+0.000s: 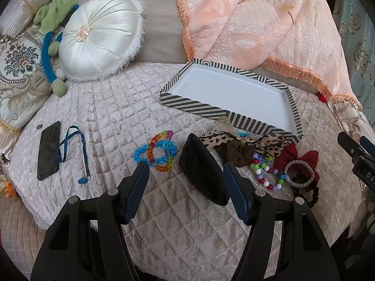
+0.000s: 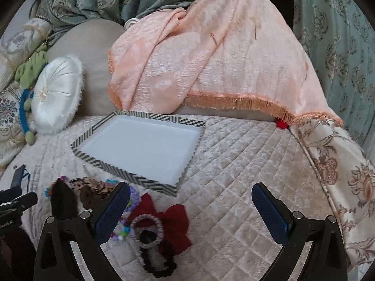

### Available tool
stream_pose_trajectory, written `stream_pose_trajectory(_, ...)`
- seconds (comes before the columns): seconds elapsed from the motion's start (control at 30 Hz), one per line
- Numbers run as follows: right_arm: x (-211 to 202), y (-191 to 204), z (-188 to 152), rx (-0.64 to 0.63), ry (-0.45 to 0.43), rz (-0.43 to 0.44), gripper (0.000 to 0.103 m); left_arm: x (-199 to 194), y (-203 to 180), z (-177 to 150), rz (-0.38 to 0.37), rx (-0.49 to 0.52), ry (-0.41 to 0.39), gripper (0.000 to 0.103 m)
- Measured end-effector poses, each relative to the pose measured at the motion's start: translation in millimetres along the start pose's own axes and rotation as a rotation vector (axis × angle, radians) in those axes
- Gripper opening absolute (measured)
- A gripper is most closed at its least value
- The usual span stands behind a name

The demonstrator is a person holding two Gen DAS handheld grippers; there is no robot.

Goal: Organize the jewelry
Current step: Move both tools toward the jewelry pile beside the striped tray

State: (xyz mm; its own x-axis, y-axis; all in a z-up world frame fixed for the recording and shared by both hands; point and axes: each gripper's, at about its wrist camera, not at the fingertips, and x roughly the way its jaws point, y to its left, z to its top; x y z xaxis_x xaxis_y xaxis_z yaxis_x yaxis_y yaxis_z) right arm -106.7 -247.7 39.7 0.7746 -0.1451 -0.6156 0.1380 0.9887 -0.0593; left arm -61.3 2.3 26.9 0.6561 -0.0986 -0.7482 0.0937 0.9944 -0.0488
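Tray: one shallow rectangular tray (image 1: 236, 93) with a black-and-cream striped rim and white floor, on the quilted pale-pink bedspread (image 1: 105, 107); nothing lies in it.
Bead bracelets, left group: two, a blue bead bracelet (image 1: 140, 155) and a rainbow bead bracelet (image 1: 161, 149), overlapping, just ahead of the left gripper's left finger.
Bead strand, right group: one strand of mixed red, white, green and lilac beads (image 1: 267, 175), just in front of the tray.
Scrunchies and bows: one leopard-print bow (image 1: 234, 139), one brown scrunchie (image 1: 236, 154), one dark red fabric bow (image 2: 173, 217), one pink knitted hair ring (image 2: 146, 229), one black scrunchie (image 2: 159, 264); all heaped before the tray's near edge.
Pouch: one black oval pouch (image 1: 202, 171), lying between the left gripper's fingers.
Phone: one black phone (image 1: 48, 149) with a blue lanyard (image 1: 77, 149), well left.
Left gripper (image 1: 186, 175): fingers wide apart, holding nothing, above the bedspread.
Right gripper (image 2: 191, 201): fingers spread wide, holding nothing; its left finger overlaps the bead strand in view, contact unclear.
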Motion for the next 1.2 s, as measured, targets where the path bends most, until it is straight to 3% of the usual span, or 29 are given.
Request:
stream_pose_trajectory(0.3, -3.9, 15.9, -12.5, -0.036, 0.027, 0.015, 0.103, -0.4, 2.4, -4.6, 0.000, 0.005, 0.012, 0.066)
stream_pose_trajectory(0.63, -14.4, 26.8, -18.8, -0.027, 0.037, 0.080, 0.103, -2.9, 9.6, -10.4, 0.032, -0.027, 0.011, 0.066)
stream_pose_trajectory(0.8, -18.2, 29.5, -21.0, -0.012, 0.040, 0.124, 0.103, -4.5, 12.6, -11.9, 0.014, -0.050, 0.000, 0.066)
stream_pose_trajectory(1.2, -21.5, 38.0, -22.2, -0.041, 0.065, 0.143, 0.103, -3.7, 11.9, -13.5, 0.036, -0.020, -0.009, 0.066)
